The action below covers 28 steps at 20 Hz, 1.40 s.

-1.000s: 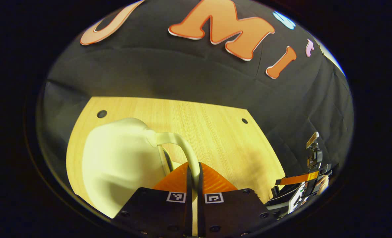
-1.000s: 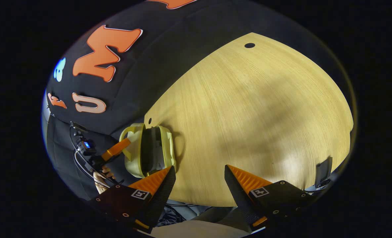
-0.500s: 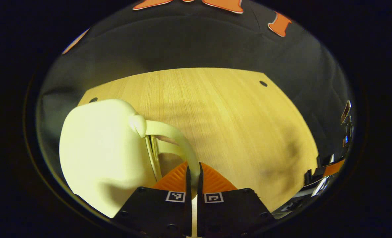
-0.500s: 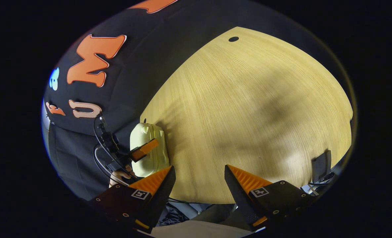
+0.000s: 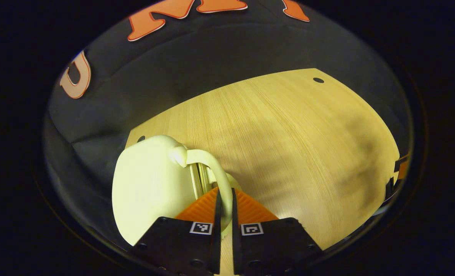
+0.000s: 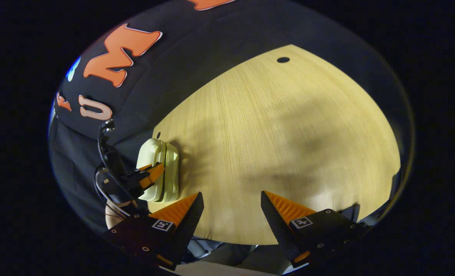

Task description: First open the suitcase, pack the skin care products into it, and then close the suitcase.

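The suitcase (image 5: pixel 150 184) is a pale cream-yellow all over, its curved handle (image 5: pixel 216 172) the same shade; in the right gripper view it (image 6: pixel 162 172) reads a slightly greener pale yellow, with darker seam lines between its two shells; the surface (image 5: pixel 288 145) is light wood with fine straight grain, crossed by soft grey shadows, with small dark round holes near its corners; each gripper's body is black and bears small black-and-white square markers; the booth wall behind is black cloth.
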Tool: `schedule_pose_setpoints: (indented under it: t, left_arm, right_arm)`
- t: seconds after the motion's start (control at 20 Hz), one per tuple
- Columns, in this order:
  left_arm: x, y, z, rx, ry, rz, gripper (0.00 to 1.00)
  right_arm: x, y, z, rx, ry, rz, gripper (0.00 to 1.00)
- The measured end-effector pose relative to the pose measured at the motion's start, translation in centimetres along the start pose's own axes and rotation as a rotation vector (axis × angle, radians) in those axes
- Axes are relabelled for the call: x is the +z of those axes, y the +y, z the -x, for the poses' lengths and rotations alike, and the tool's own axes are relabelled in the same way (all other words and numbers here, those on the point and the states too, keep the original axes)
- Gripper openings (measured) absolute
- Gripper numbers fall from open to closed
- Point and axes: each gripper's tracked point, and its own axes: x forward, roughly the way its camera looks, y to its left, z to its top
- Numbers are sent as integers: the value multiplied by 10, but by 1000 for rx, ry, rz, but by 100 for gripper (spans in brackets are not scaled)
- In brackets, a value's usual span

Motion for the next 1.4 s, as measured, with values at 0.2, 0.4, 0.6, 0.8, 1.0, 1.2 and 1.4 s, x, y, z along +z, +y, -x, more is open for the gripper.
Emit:
schedule_pose_setpoints:
  t: [0.2,0.4,0.6,0.8,1.0,1.2,1.4]
  left_arm:
    - [23,-7,47,-191,-55,273,22]
    - [76,28,111,-216,-212,366,64]
    - [127,74,180,-183,-413,413,87]
    - [142,130,242,-80,-612,365,98]
    - [155,150,263,0,-750,361,98]
    - [160,164,275,46,-809,351,98]
    - [162,173,277,89,-840,347,98]
  right_arm:
    - [37,17,16,-46,-112,119,95]
    - [68,44,34,-81,-256,203,96]
    - [101,79,68,-93,-475,262,96]
    - [115,111,111,-130,-701,325,95]
    - [114,121,142,-161,-888,364,95]
    - [108,135,142,-162,-950,406,95]
    - [112,142,139,-131,-971,410,100]
